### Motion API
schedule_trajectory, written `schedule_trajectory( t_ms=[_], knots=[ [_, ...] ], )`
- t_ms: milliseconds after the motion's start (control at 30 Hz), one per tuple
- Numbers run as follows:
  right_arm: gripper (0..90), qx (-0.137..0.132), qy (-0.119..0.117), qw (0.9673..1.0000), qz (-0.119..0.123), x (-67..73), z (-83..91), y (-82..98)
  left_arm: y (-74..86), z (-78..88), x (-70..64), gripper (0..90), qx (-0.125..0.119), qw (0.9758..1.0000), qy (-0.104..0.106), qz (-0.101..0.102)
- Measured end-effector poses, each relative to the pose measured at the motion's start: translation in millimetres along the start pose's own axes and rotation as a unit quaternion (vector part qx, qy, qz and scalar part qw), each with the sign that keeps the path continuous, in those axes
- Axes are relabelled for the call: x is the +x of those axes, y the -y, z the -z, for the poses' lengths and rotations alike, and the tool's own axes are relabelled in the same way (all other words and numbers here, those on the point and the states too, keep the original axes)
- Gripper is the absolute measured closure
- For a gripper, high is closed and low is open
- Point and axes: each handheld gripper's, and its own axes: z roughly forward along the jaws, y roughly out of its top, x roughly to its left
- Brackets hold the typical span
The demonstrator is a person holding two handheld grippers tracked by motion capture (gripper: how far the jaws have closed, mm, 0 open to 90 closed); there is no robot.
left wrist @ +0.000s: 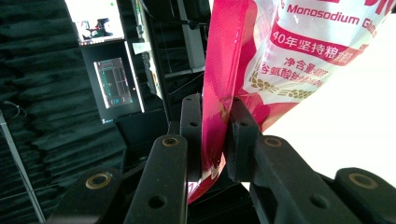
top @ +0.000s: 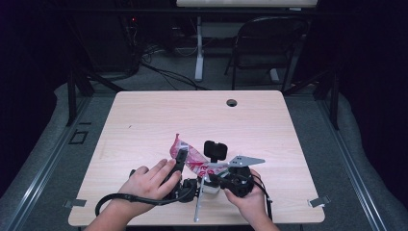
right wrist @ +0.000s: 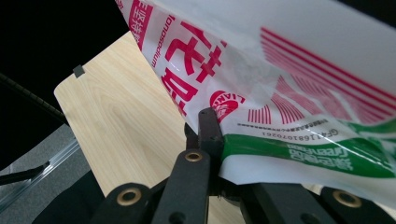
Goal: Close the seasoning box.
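Glossy pink-and-white plastic seasoning packet (top: 195, 161) at the pale wooden table's (top: 144, 120) six o'clock edge, clamped by left gripper (left wrist: 215, 135) and right gripper (right wrist: 205, 128) at opposite ends; grasp done, opening judged pending.

A light wooden table (top: 144, 120) has a round cable hole (top: 232, 102) near its far edge. Beyond it, on the right, stands a dark folding chair (top: 262, 43).
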Motion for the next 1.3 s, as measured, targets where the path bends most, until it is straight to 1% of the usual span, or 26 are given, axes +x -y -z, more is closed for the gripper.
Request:
schedule_trajectory(
  t_ms=[133, 167, 233, 333, 500, 533, 700, 767, 833, 900, 933, 1000, 1033, 1133, 1300],
  knots=[
    [90.0, -0.002, 0.001, 1.0, 0.001, -0.6, 0.6, -0.1, -0.1, 0.1, 0.4, 80.4, 0.001, 1.0, 0.001, -0.002],
    [90.0, -0.004, 0.0, 1.0, -0.001, -0.5, 0.8, -0.2, 0.3, 0.4, 0.8, 80.4, 0.001, 1.0, 0.001, 0.0],
    [90.0, -0.01, 0.001, 1.0, -0.002, -0.1, 1.0, -0.3, 0.8, 0.5, 1.4, 80.4, 0.002, 1.0, 0.002, -0.002],
    [90.0, -0.01, 0.004, 0.9999, 0.001, 0.8, 2.2, -0.9, 2.0, -0.1, 1.5, 80.0, 0.004, 1.0, 0.001, -0.001],
    [90.0, -0.011, 0.001, 0.9999, 0.002, 0.9, 2.6, -1.6, 3.2, 0.9, 1.9, 79.7, 0.004, 1.0, 0.003, 0.0],
    [90.0, -0.011, 0.001, 0.9999, 0.002, 1.0, 2.6, -1.6, 3.2, 1.0, 1.4, 79.6, 0.002, 1.0, 0.001, 0.002],
    [90.0, -0.01, 0.004, 0.9999, 0.001, 1.0, 2.2, -1.2, 0.5, 3.2, 1.3, 81.5, -0.001, 1.0, 0.0, -0.004],
    [90.0, -0.009, 0.004, 1.0, 0.002, 0.9, 1.5, -0.9, -0.9, 3.7, 0.8, 82.5, -0.003, 1.0, -0.001, -0.003],
    [90.0, -0.006, 0.004, 1.0, 0.001, 0.3, 0.8, -0.4, -2.6, 4.0, 0.3, 83.0, -0.002, 1.0, -0.001, -0.009],
    [90.0, -0.003, 0.005, 1.0, 0.002, -0.2, 0.8, -0.3, -3.2, 3.7, -0.8, 83.3, -0.003, 1.0, -0.001, -0.007],
    [90.0, -0.002, 0.006, 1.0, 0.002, -0.7, 0.8, -0.1, -3.6, 3.6, -0.8, 83.5, -0.003, 0.9999, 0.0, -0.01],
    [90.0, -0.003, 0.006, 1.0, 0.0, -1.4, 0.4, 0.3, -4.3, 3.8, -1.8, 83.7, -0.004, 0.9999, 0.0, -0.01],
    [90.0, -0.002, 0.008, 1.0, 0.0, -1.6, 0.1, 0.4, -4.9, 4.4, -1.5, 83.7, -0.002, 0.9999, -0.001, -0.015],
    [90.0, -0.002, 0.007, 1.0, -0.004, -2.3, -1.2, 0.9, -5.7, 4.5, -2.8, 83.8, -0.003, 0.9999, 0.001, -0.013],
    [90.0, 0.0, 0.009, 0.9999, -0.005, -2.4, -4.1, 1.6, -6.3, 5.2, -3.6, 84.0, -0.003, 0.9999, 0.002, -0.016]
  ],
)
